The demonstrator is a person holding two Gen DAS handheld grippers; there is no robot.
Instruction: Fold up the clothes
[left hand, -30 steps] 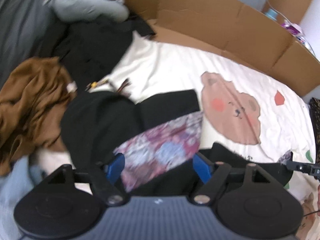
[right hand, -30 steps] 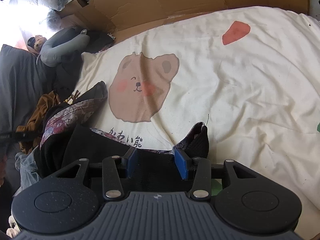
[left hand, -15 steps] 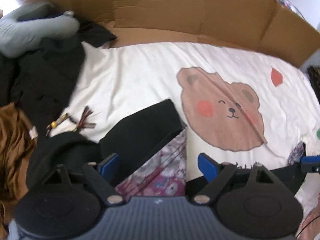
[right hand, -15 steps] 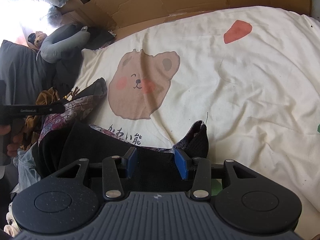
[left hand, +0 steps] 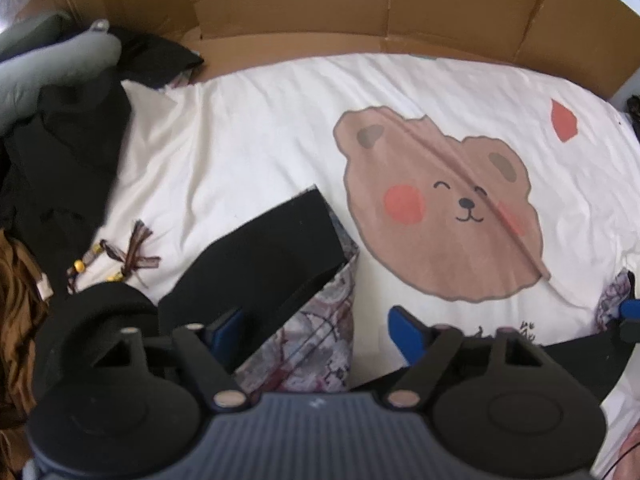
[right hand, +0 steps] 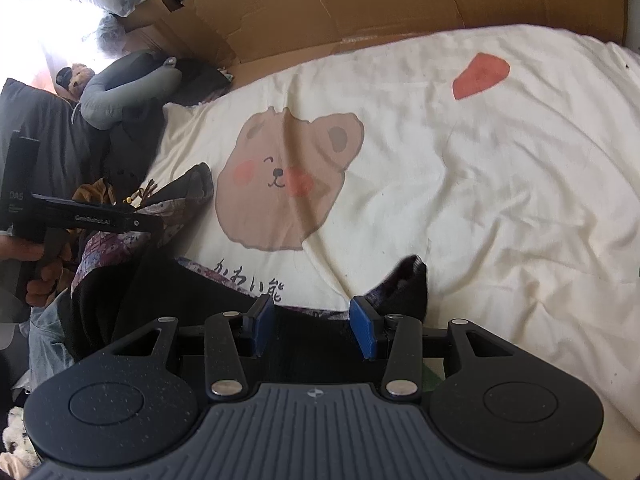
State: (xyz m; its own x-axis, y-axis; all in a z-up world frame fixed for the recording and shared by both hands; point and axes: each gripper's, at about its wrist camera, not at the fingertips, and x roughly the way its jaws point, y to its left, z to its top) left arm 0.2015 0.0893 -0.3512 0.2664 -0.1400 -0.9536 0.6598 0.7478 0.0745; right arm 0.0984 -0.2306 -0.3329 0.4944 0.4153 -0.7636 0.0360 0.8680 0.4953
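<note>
My left gripper [left hand: 316, 330] has its jaws apart, and they have just been closing in; the black-and-floral garment [left hand: 280, 264] lies between them, pads not yet pressing it. My right gripper [right hand: 312, 322] has its blue pads half-way in, with the garment's black edge [right hand: 308, 340] bunched between them; I cannot tell whether they press it. Ahead of both grippers spreads the cream sheet [right hand: 500, 200] with its brown bear print [left hand: 440, 216], and beyond that a cardboard wall [left hand: 360, 0]. Left of my left gripper lie a heap of black clothes [left hand: 64, 168], a brown garment [left hand: 16, 300] and a grey neck pillow [right hand: 128, 88]. Just ahead-left sits a small beaded tassel [left hand: 128, 256].
</note>
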